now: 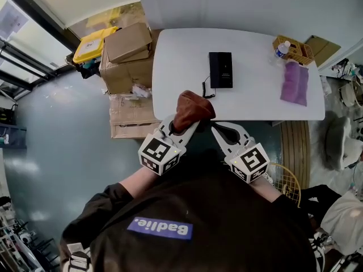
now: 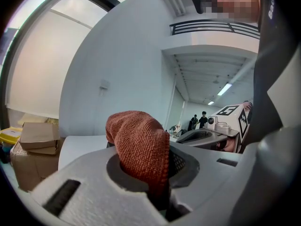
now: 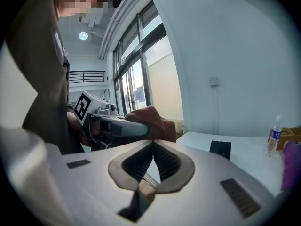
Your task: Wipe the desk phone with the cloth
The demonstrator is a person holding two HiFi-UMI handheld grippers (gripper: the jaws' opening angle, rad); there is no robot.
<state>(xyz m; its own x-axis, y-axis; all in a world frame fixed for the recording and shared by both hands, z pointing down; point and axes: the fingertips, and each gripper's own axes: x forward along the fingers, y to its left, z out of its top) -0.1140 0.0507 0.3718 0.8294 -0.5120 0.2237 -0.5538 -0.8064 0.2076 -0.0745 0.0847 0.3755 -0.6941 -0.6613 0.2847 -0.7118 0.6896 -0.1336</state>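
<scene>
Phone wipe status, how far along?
Done: the rust-brown terry cloth is picked up, clamped in the left gripper. In hand: it is held near the white table's front edge; the right gripper is shut, empty. Left: all the wiping, since the black desk phone lies apart from the cloth.

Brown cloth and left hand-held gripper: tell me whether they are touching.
Touching. The left gripper view shows the brown cloth pinched between the jaws of the left hand-held gripper, bulging above them.
</scene>
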